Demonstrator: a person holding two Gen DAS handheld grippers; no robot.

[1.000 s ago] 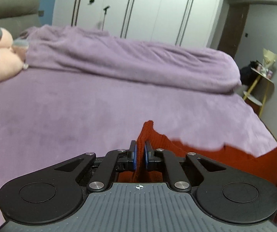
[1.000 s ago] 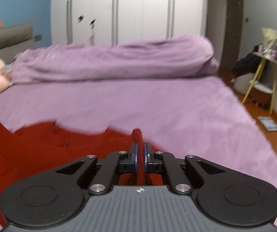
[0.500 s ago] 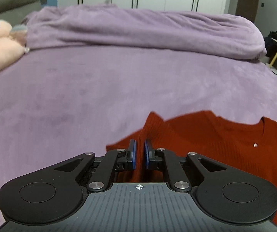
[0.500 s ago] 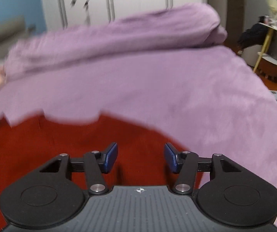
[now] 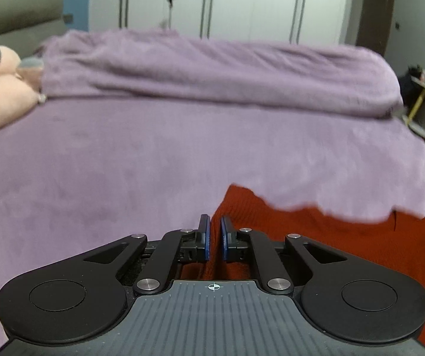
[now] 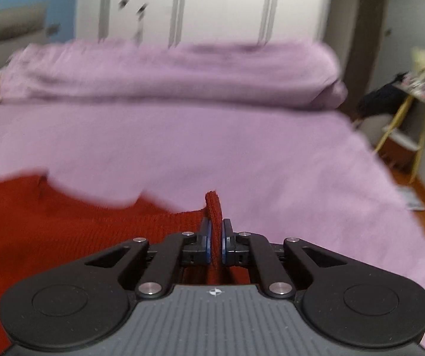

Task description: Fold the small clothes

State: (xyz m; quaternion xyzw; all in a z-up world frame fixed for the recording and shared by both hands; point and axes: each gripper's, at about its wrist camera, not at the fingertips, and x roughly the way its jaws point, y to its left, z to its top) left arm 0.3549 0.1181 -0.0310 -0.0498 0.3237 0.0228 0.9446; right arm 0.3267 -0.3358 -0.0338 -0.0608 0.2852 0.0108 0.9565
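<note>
Left gripper (image 5: 215,237): jaws nearly together, pinching edge of red sweater (image 5: 316,237). Right gripper (image 6: 215,241): jaws narrow, clamping ribbed fold of sweater (image 6: 64,237), fold poking up between pads. Sweater spread on purple bed (image 5: 153,154), near edge.

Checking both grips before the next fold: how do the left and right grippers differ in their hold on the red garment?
The right gripper pinches a ridge of the red garment that stands up past its tips; the left gripper shows none above its tips. The garment spreads leftward from the right gripper, rightward from the left. Both are shut on it.
</note>
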